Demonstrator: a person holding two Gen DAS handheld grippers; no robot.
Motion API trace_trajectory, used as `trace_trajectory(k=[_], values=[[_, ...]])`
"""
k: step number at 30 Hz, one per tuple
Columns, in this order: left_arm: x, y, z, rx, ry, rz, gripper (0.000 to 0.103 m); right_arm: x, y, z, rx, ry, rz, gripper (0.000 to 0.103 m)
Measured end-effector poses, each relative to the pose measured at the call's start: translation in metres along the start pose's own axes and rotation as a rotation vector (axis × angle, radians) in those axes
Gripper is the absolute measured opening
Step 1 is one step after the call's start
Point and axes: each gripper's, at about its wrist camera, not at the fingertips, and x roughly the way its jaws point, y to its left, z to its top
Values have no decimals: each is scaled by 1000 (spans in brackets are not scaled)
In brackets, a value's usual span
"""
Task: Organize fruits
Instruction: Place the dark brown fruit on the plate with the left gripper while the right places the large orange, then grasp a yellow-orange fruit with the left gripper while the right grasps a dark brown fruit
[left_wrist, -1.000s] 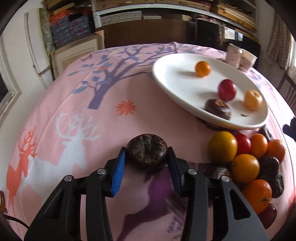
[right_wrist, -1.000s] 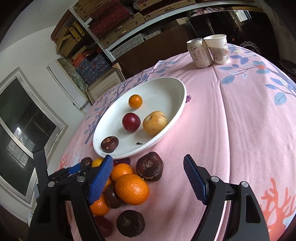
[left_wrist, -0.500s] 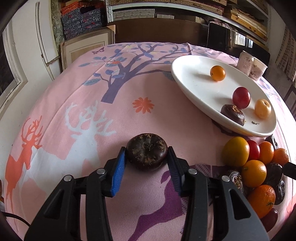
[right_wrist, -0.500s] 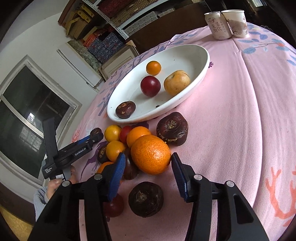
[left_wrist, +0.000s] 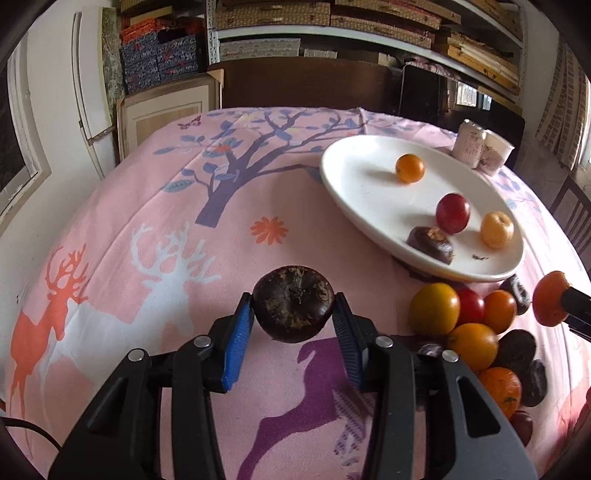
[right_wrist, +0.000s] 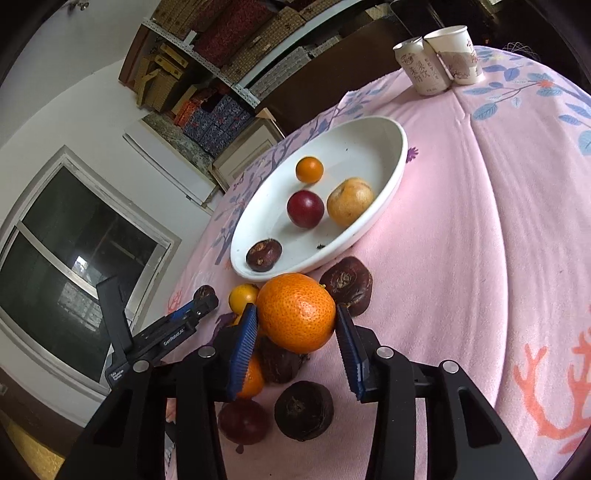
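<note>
My left gripper is shut on a dark brown fruit and holds it above the pink tablecloth, left of the fruit pile. My right gripper is shut on a large orange, lifted above the pile; that orange also shows at the right edge of the left wrist view. The white oval plate holds a small orange, a red fruit, a yellow fruit and a dark fruit. The plate also shows in the right wrist view.
A drink can and a paper cup stand at the far side of the table behind the plate. A dark fruit lies beside the plate's near rim. Shelves, boxes and a window surround the round table.
My right gripper closed on the large orange and lifted it off the pile. My left gripper kept its hold on the dark fruit and shifted slightly left.
</note>
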Motion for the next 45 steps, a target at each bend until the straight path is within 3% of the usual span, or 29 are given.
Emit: trace_trajectory(k=[4,10,16,18,20,23,28,34,36,37,45], values=[[-9,-14,27,-6,-37,-46,43,-11,0,15,9,-68,-32,44],[15,-51,74,17,-51,-63,43,6,6,66,-1,-101,-67,44],[51,-61,81,15,-16,-55,45,52,-9,98,20,-108,-118,44],[57,-60,81,18,-6,-62,54,62,-14,102,23,-102,-129,47],[57,-58,79,16,5,-98,70,65,-18,103,19,-95,-120,54],[51,-58,75,30,0,-106,71,57,-16,101,20,-114,-111,56],[37,-56,61,62,-26,-59,75,38,-16,90,33,-124,-89,56],[28,-41,37,28,-5,-27,76,21,-20,67,20,-133,-120,60],[20,-32,28,-1,-8,-21,88,17,-21,57,17,-122,-125,62],[15,-28,24,-10,-3,-15,88,14,-21,53,22,-115,-124,63],[-18,-23,1,-8,-43,-73,89,-4,-26,36,51,-130,-110,69]])
